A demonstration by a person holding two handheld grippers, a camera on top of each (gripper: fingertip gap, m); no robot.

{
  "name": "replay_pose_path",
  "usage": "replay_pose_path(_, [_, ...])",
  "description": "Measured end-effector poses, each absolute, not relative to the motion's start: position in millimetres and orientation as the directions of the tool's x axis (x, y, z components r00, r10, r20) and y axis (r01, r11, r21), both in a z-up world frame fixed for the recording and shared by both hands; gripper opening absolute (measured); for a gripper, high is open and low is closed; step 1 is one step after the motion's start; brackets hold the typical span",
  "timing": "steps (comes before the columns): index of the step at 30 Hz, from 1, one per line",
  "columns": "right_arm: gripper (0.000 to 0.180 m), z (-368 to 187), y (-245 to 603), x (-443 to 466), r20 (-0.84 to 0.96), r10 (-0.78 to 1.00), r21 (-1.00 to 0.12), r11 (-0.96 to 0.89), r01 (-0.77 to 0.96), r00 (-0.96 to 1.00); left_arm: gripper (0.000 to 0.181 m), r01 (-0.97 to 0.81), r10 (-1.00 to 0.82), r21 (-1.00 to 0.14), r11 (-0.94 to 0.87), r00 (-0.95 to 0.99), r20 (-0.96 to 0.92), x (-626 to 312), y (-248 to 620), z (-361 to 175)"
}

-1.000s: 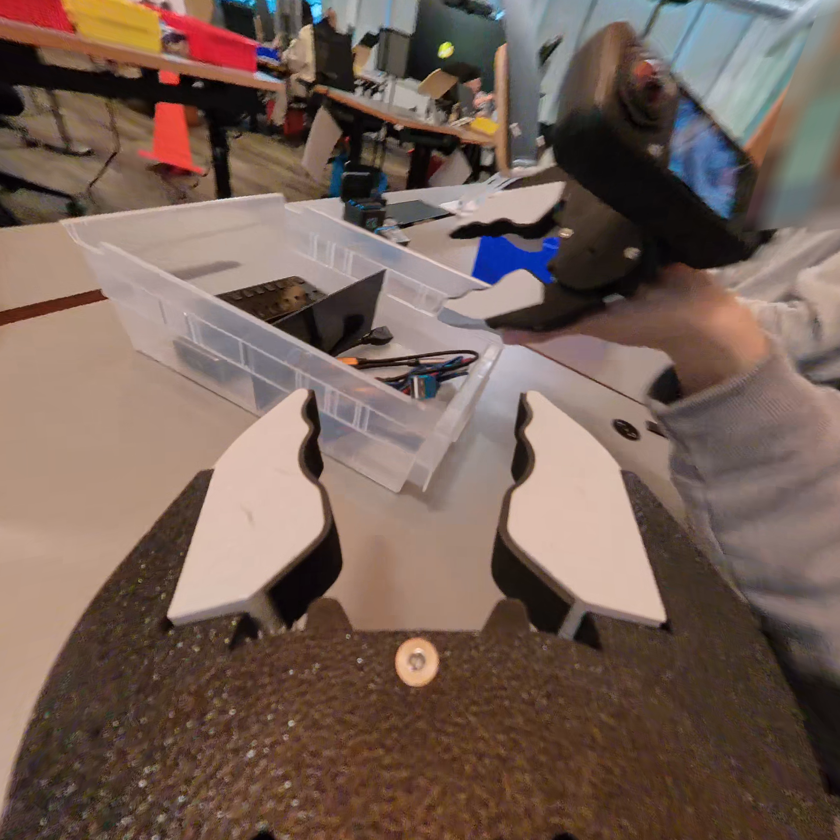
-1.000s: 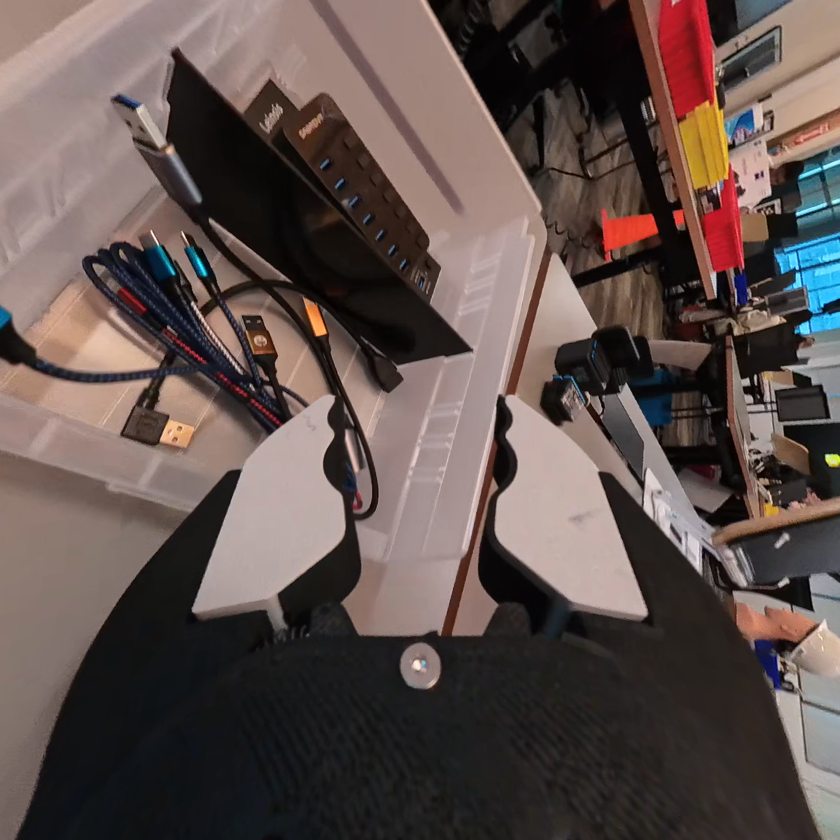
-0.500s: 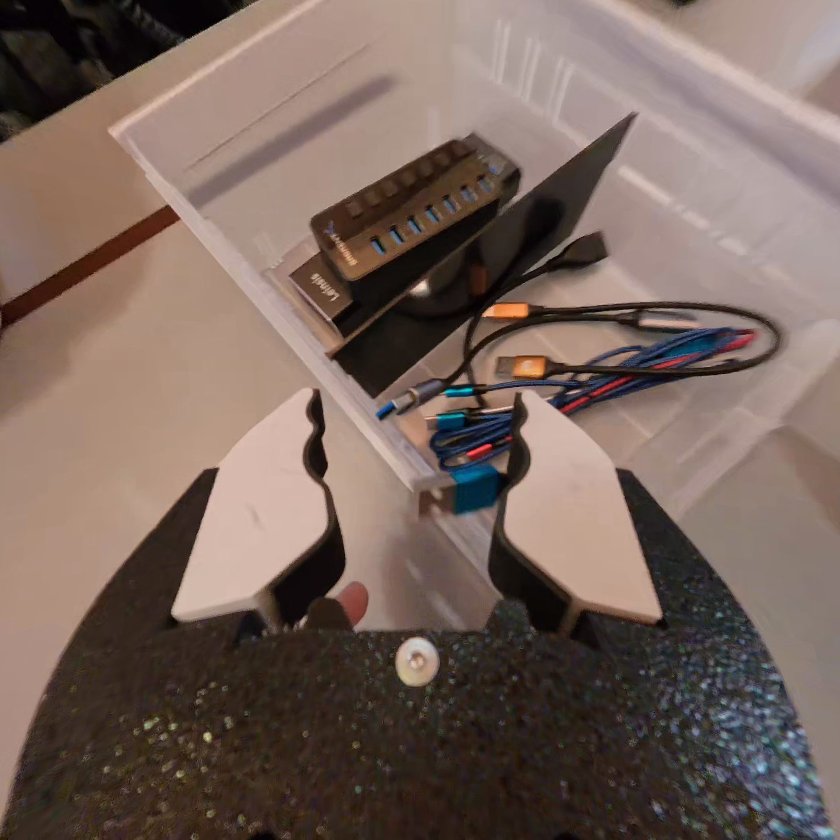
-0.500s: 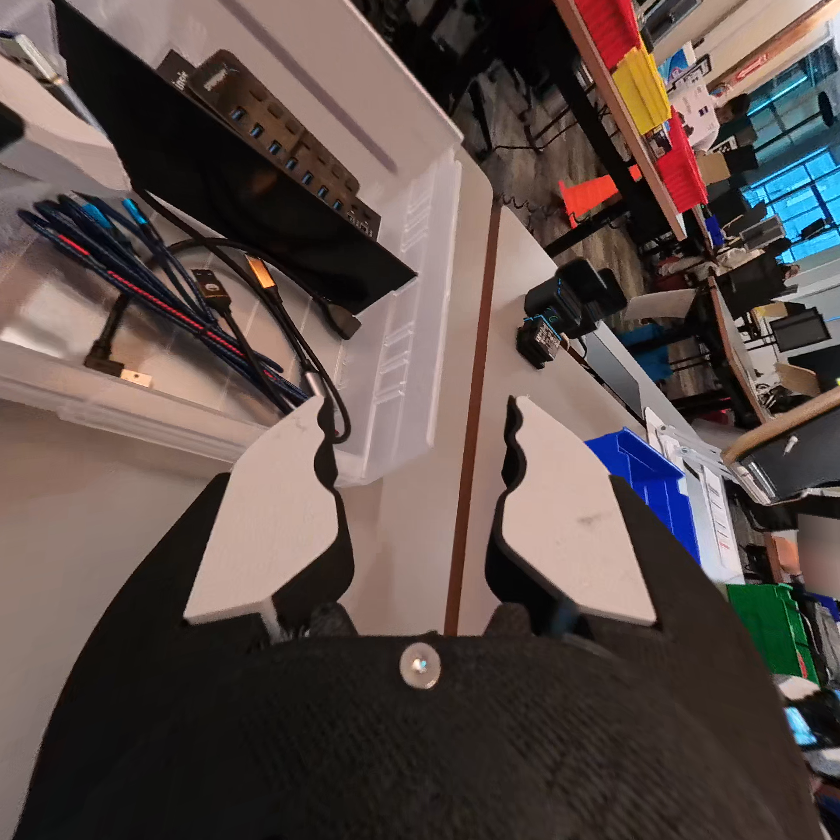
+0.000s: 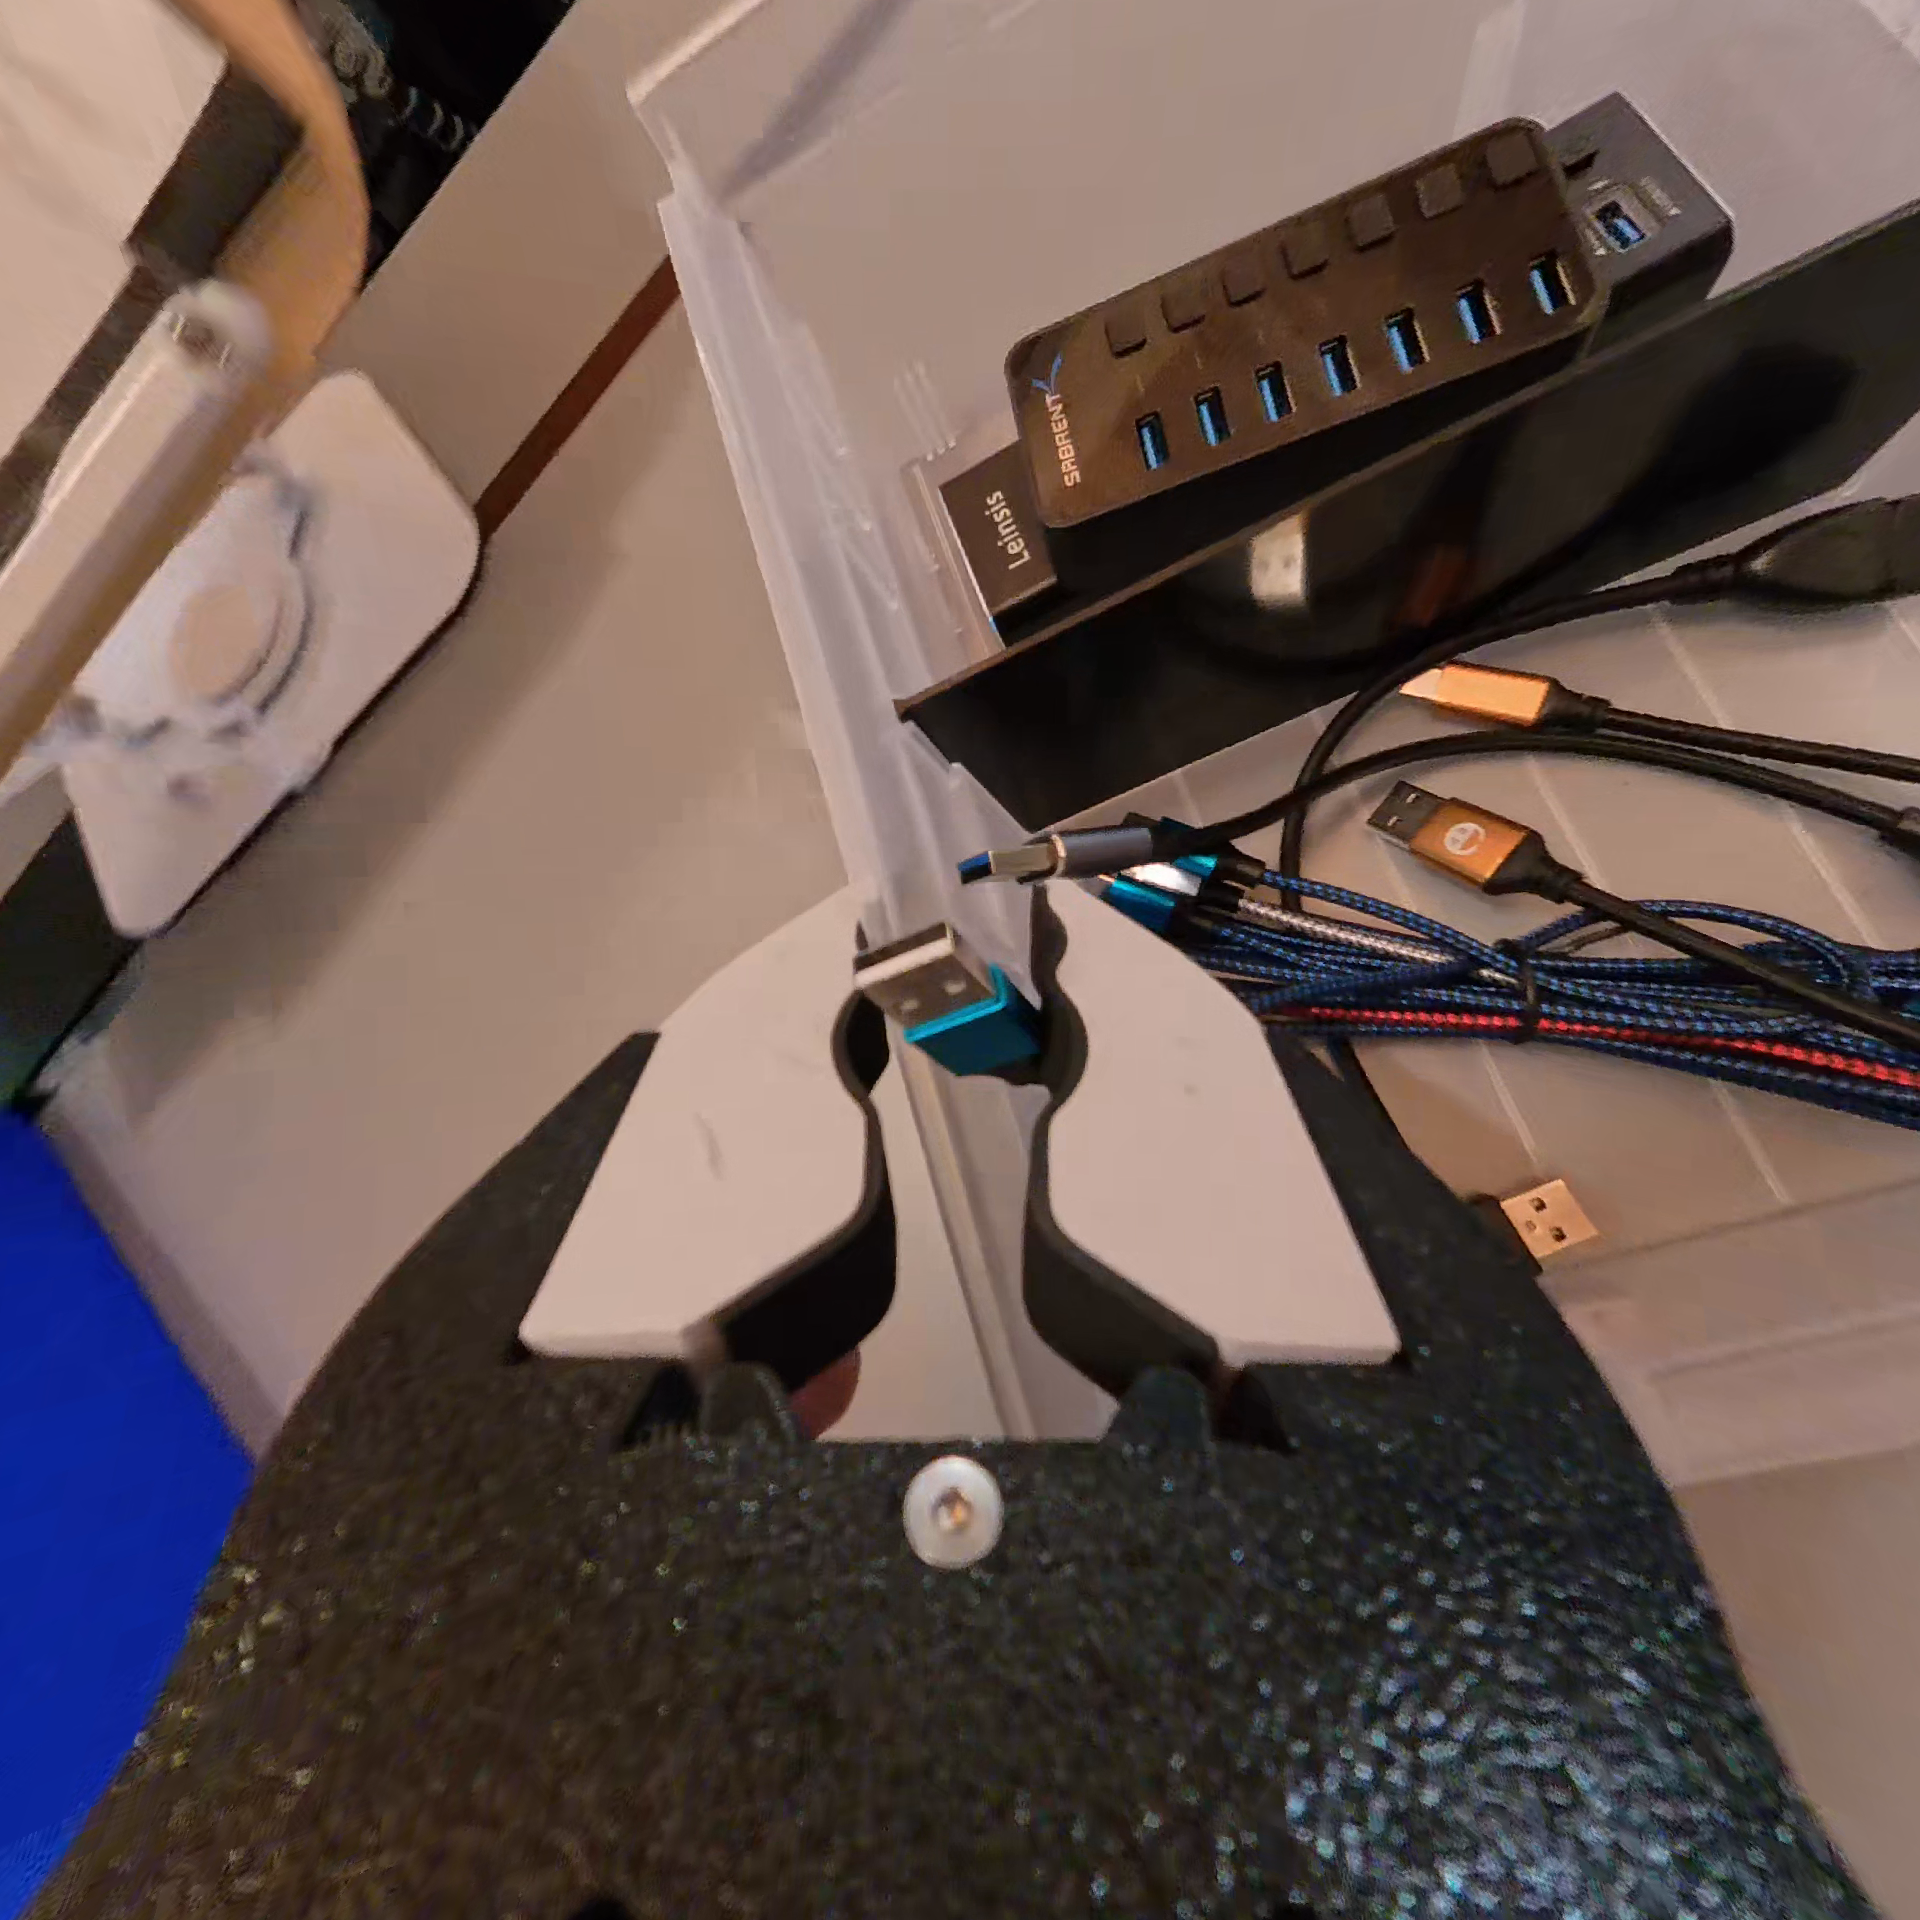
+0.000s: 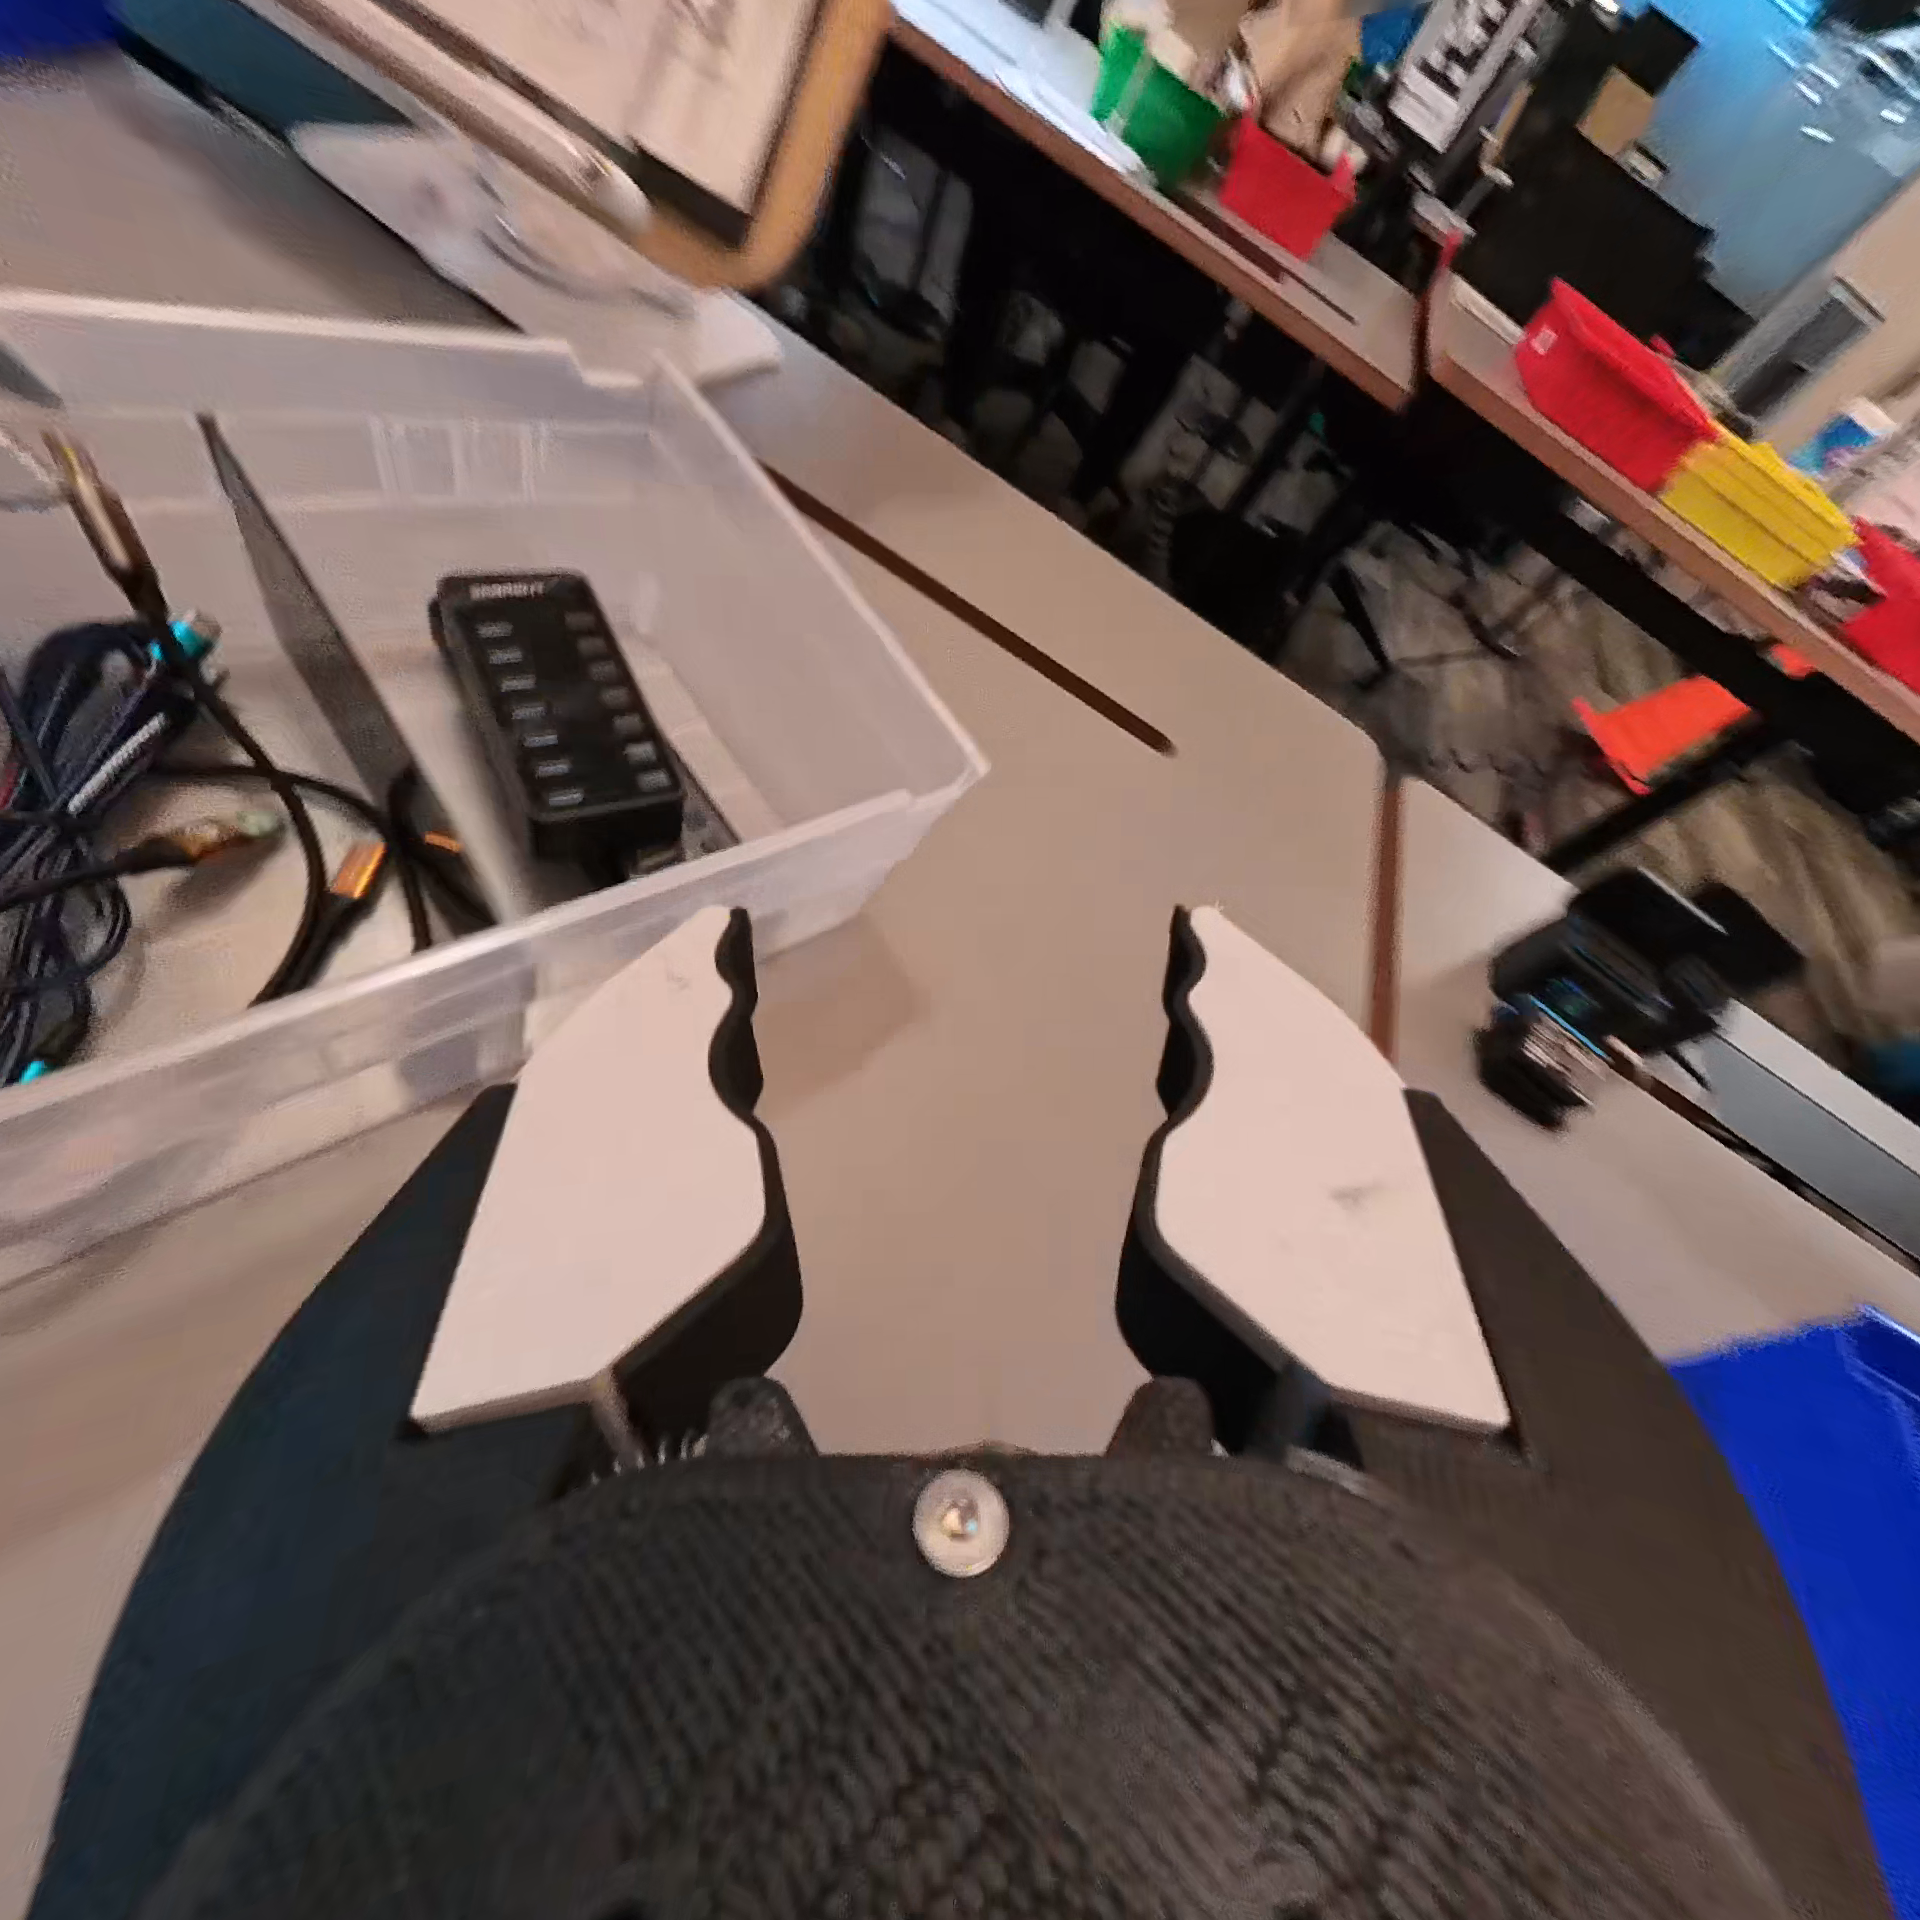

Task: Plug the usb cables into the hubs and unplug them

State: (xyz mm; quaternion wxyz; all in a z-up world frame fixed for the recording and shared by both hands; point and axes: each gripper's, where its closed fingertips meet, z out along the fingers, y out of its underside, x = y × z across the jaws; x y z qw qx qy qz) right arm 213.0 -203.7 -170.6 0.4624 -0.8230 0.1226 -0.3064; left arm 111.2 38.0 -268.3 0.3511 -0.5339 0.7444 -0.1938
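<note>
Left tool (image 5: 951, 1003): narrowed onto the teal-shelled plug (image 5: 961, 1013) at the clear bin's near wall (image 5: 831, 582); its metal tongue points up-left, away from the ports.
Step in hand: judged the pick-up of a first cable, nothing plugged yet.
Next move: likely lift it over the wall, turn the tongue toward the hub (image 5: 1309, 332) and line it up square with a blue port.
Materials: glossy black hub with a row of square buttons, resting on a second hub (image 5: 1003, 545); braided blue and red cables (image 5: 1558, 987); frosted ribbed plastic bin.
Right tool (image 6: 961, 1023): spread, empty, over the pale counter (image 6: 1039, 831) beside the bin.
</note>
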Motion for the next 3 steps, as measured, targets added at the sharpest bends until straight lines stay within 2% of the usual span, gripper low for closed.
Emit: replay_pose_path(3, [0.079,-160.7,-156.4,176.3,0.295,-0.400,-0.894,-0.437,0.102,0.868,0.025,-0.663,-0.935,-0.667,0.341,-0.164,-0.315,41.3,65.1,-268.1])
